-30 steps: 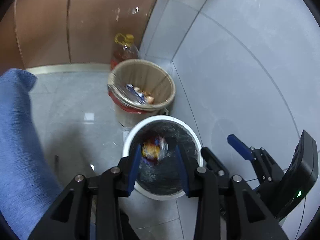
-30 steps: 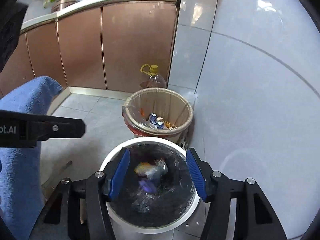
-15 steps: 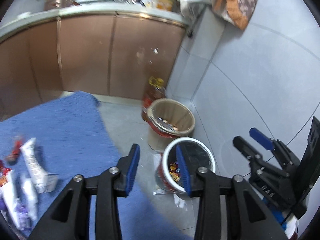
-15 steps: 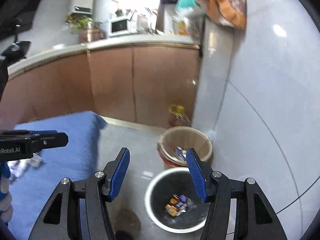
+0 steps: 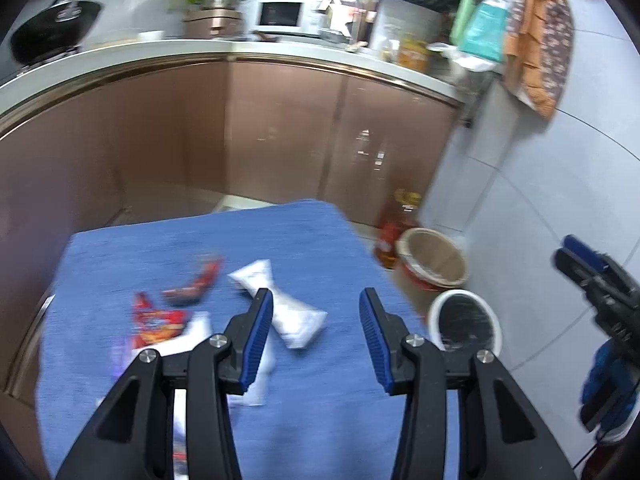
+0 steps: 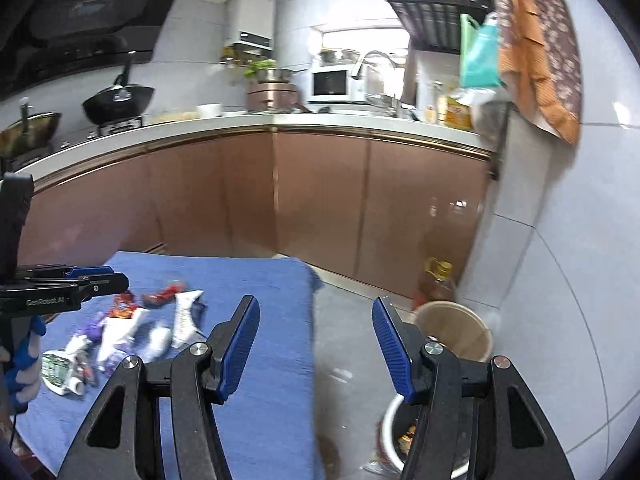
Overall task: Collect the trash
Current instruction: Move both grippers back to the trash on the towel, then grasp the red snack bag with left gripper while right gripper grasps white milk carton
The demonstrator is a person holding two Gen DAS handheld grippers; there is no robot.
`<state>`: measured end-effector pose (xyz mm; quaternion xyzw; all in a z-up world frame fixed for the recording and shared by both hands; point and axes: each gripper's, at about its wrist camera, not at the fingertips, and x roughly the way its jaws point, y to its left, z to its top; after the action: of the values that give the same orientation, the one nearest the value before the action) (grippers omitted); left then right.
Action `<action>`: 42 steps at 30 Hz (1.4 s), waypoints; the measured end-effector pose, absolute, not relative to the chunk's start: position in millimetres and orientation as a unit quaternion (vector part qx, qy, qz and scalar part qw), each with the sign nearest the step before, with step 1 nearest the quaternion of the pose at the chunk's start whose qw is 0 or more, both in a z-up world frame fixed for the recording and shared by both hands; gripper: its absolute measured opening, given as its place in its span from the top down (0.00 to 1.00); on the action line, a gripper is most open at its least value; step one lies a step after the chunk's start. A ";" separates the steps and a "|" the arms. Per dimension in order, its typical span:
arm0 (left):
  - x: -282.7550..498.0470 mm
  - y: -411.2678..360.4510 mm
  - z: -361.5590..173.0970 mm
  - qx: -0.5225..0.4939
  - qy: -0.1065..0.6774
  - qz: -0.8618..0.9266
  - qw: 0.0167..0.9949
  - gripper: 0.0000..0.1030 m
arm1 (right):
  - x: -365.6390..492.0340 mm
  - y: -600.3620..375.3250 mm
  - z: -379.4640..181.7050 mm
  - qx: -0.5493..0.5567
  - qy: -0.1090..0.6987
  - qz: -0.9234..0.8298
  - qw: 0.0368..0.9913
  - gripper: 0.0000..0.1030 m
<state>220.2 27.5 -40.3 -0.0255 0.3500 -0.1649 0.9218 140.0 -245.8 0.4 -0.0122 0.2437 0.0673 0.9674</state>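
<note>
Over a blue cloth-covered table (image 5: 248,240), the left gripper (image 5: 316,330) hangs with nothing between its jaws, which are opening, while the right gripper (image 6: 314,342) stands apart and empty at the table's right edge. The trash lies scattered on the left half of the cloth: white wrappers (image 5: 294,314), red snack packets (image 5: 158,320) and a small green-and-white carton (image 6: 56,366) nearest the person's blue-gloved hand (image 6: 24,364). On the floor to the right, against the grey tiled wall, sit a white bin with a black liner (image 5: 464,320) already holding wrappers, a beige bin (image 5: 434,256) just beyond it, and an oil bottle (image 6: 436,284) by the copper-brown cabinets (image 5: 280,132).
</note>
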 end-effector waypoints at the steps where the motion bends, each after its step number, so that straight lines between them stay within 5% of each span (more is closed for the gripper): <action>1: 222.7 39.2 -42.0 -0.028 0.353 -0.158 0.922 0.58 | 143.4 -238.8 1.3 -0.012 0.245 0.075 0.966 0.46; 11: 270.8 138.0 -92.5 -0.062 0.407 -0.094 0.906 0.53 | 213.4 -158.5 -32.5 -0.013 0.314 0.166 0.935 0.41; 27: 348.3 156.4 -184.4 -0.082 0.511 -0.054 0.854 0.54 | 337.8 -48.8 -148.7 -0.048 0.479 0.224 0.847 0.39; 31: 354.4 155.6 -192.8 -0.076 0.514 -0.058 0.852 0.72 | 353.1 -45.0 -167.2 -0.044 0.506 0.217 0.834 0.39; 32: 354.6 155.1 -193.1 -0.075 0.513 -0.059 0.853 0.75 | 356.5 -45.4 -170.8 -0.042 0.511 0.217 0.831 0.40; 36: 353.2 157.3 -190.2 -0.077 0.498 -0.062 0.861 0.86 | 360.0 -45.9 -177.5 -0.036 0.521 0.223 0.823 0.71; 42: 340.8 162.4 -165.9 -0.087 0.468 -0.062 0.877 0.90 | 344.0 -58.0 -161.9 -0.029 0.501 0.230 0.834 0.71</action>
<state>340.8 162.4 -165.9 -0.0865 0.4680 -0.0624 0.8773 344.0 -58.0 -161.9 -0.0285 0.5008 0.2303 0.8339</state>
